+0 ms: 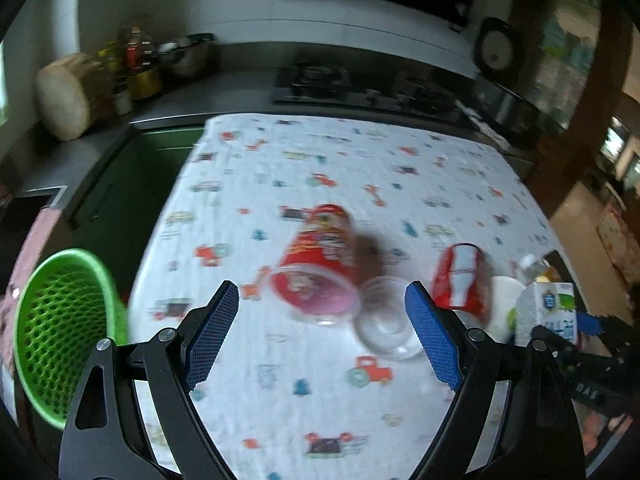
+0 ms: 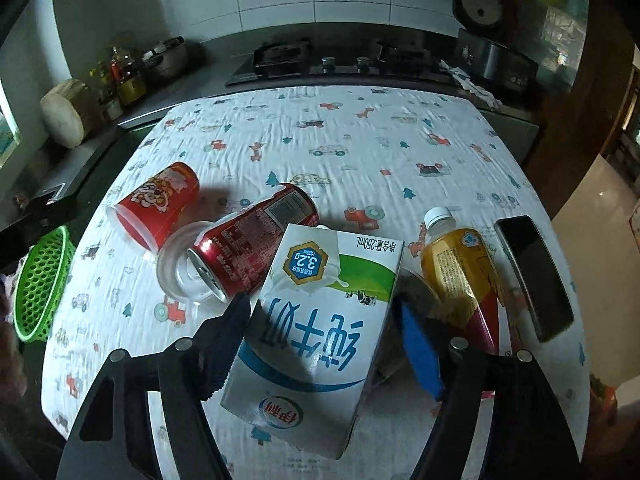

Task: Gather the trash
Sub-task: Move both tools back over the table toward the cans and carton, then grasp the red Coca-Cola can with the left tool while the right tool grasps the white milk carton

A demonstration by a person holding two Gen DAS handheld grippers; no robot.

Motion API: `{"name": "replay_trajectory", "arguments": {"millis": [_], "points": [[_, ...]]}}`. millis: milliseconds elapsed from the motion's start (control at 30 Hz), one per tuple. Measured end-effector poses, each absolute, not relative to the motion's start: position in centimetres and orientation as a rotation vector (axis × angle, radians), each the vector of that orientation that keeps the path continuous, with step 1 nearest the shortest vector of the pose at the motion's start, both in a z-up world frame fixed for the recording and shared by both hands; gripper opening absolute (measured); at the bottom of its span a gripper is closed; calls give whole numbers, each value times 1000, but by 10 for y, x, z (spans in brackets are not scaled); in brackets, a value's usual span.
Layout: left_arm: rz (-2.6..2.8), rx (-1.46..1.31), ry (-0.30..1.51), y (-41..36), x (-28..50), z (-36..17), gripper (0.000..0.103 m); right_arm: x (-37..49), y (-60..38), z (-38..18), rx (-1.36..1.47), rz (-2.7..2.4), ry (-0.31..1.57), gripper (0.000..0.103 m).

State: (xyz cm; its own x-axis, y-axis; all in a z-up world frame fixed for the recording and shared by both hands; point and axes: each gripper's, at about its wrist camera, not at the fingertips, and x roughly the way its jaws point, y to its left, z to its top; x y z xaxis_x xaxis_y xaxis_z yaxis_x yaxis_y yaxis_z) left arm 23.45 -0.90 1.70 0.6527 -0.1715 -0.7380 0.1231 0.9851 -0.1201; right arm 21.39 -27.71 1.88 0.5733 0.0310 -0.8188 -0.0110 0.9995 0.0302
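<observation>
- Straddling the milk carton, the right gripper has a finger on each long side. The left pad looks to touch the carton's left face, while a narrow gap shows at the blue right pad, so I judge the grip not yet made.
- That carton lies on the printed cloth, its long axis running away from the fingers and its top end pointing toward the stove. A straight squeeze across its width is what the move seems to call for.
- At the table's left edge hangs the green basket, well apart from the carton and nearer the left hand.
- Spread wide with nothing between its fingers, the left gripper points at the red cup and the clear lid just beyond its fingertips.
- Counted on the cloth: one carton, one red cup on its side, one red can on its side, one clear lid under the can's end, one yellow drink bottle, one dark phone and one basket.
</observation>
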Motion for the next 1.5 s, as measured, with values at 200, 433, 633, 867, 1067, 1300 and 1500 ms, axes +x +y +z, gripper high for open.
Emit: {"name": "replay_trajectory", "arguments": {"millis": [200, 433, 633, 867, 1067, 1300, 1500], "points": [[-286, -46, 879, -50, 244, 9, 84, 200, -283, 29, 5, 66, 933, 69], [-405, -12, 929, -96, 258, -5, 83, 180, -296, 40, -1, 100, 901, 69], [-474, 37, 990, -130, 274, -27, 76, 169, -307, 46, 0, 117, 883, 69], [-510, 64, 1060, -151, 289, -52, 69, 160, -320, 47, 25, 129, 873, 69], [-547, 49, 1081, -159, 290, -58, 69, 160, -326, 46, 32, 128, 871, 69], [-566, 60, 1112, -170, 291, -68, 68, 160, -333, 38, 45, 122, 886, 69], [-572, 54, 1124, -172, 292, -75, 63, 160, -335, 36, 51, 120, 890, 69]]}}
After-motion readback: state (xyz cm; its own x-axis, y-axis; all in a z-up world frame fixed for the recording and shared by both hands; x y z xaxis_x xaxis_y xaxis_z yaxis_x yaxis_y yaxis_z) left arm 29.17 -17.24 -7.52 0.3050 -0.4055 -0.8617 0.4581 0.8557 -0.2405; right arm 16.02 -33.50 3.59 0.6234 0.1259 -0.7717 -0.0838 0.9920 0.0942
